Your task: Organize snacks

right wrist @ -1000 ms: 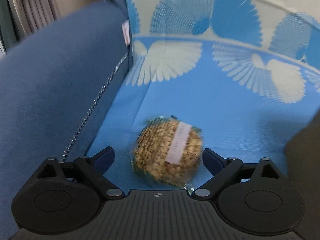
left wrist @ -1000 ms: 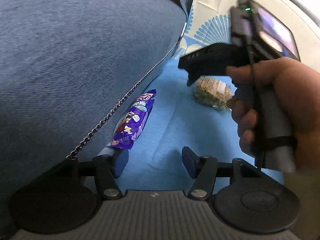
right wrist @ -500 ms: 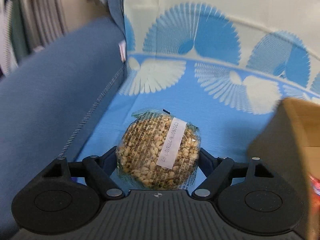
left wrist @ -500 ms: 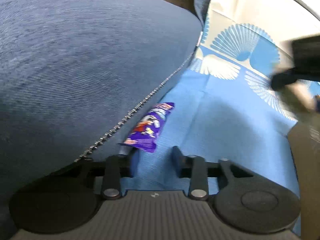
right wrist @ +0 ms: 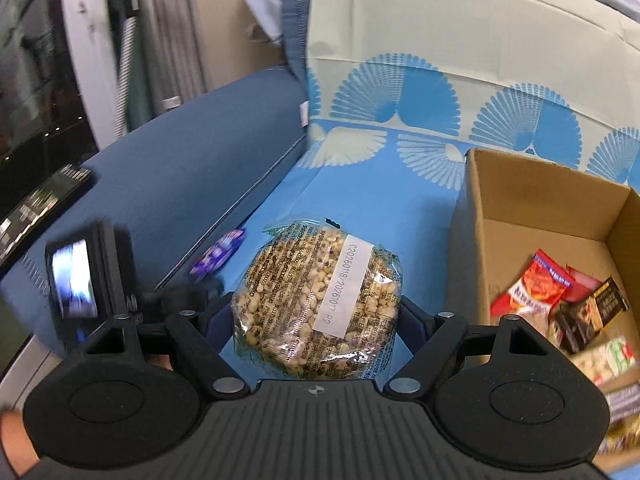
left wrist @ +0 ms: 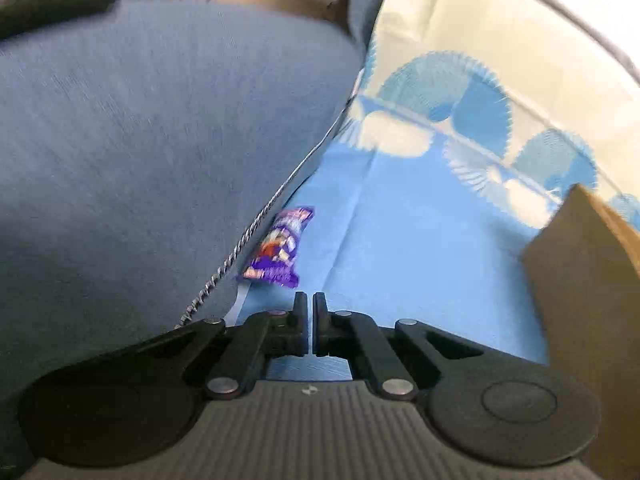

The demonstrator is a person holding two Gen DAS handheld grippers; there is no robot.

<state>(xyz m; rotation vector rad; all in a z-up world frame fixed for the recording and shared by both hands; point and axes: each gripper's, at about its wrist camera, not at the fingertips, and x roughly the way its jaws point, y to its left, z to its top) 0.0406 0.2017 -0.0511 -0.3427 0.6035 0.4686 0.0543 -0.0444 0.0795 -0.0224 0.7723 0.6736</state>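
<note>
Holding the round rice cake pack, the right gripper is seen lifted off the blue cloth and carried toward the cardboard box; half a second ago the pack sat between the pads low over the cloth with only a box corner in view, now the open box is just right of the pack and its inside is shown. The pads are pressed on both sides of the pack, at a wide setting that has been unchanged for the last half second. Several wrapped snacks are already lying in the box. The left gripper was closed fully within the last half second, with nothing caught between the fingers. The purple candy bar is left on the cloth, well left of the box, against the zipper edge of the blue cushion and just ahead of the shut fingertips. Judged from this: the rice cake drop into the box is next, and the candy bar grasp was missed or not yet tried, so reopening is needed.
</note>
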